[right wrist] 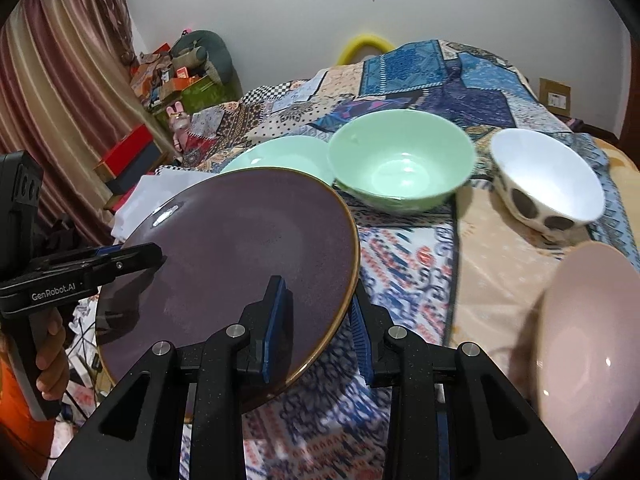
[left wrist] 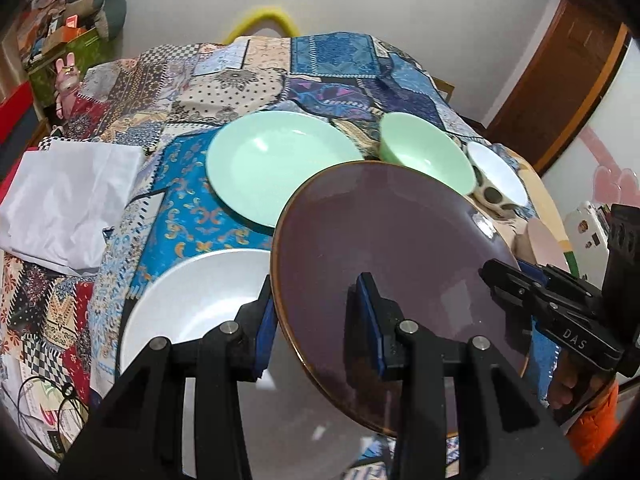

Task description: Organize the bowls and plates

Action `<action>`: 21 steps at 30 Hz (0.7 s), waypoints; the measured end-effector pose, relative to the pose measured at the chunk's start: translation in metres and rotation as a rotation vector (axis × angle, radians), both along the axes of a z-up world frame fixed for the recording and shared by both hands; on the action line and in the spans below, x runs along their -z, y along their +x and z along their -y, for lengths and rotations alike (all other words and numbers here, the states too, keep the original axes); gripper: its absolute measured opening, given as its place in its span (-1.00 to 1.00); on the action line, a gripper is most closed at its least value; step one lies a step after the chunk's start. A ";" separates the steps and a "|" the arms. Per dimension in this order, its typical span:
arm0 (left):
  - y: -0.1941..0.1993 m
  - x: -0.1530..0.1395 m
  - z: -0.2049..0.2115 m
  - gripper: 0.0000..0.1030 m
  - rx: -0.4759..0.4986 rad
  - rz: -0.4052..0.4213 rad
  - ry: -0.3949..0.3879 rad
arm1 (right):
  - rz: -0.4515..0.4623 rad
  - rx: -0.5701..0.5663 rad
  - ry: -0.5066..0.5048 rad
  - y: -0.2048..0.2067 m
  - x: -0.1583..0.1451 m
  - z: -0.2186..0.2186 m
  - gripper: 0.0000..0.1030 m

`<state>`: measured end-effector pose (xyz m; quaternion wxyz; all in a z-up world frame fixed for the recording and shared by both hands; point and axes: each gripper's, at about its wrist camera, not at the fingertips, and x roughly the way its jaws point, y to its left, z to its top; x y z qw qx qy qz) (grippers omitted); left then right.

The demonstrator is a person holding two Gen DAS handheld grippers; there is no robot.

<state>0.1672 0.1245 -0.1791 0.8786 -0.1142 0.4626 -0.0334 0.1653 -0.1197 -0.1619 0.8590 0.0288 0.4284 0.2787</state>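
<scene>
While both grippers pinch opposite rims of the purple plate [left wrist: 392, 264], it hangs tilted above the patchwork cloth [left wrist: 188, 184]: left gripper [left wrist: 316, 320] and right gripper [right wrist: 316, 320] each closed narrowly on its edge. That 2-sided hold likely steadies it for stacking on the white plate [left wrist: 192, 300] or mint plate [left wrist: 272, 160].

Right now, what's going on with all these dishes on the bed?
A person is holding a purple plate between two handheld grippers, lifted off the patterned cloth. The left gripper straddles one edge, the right gripper the opposite edge. Still lying on the cloth are a white plate, a green plate, a green bowl, a spotted bowl and a pink bowl.
</scene>
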 end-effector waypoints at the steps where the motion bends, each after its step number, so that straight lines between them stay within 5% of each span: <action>1: -0.001 0.000 0.004 -0.26 0.004 -0.001 0.001 | 0.000 0.005 -0.001 -0.002 0.000 0.004 -0.45; 21: -0.011 0.027 0.074 -0.26 0.100 -0.087 -0.006 | -0.036 0.101 -0.035 -0.030 0.019 0.065 -0.45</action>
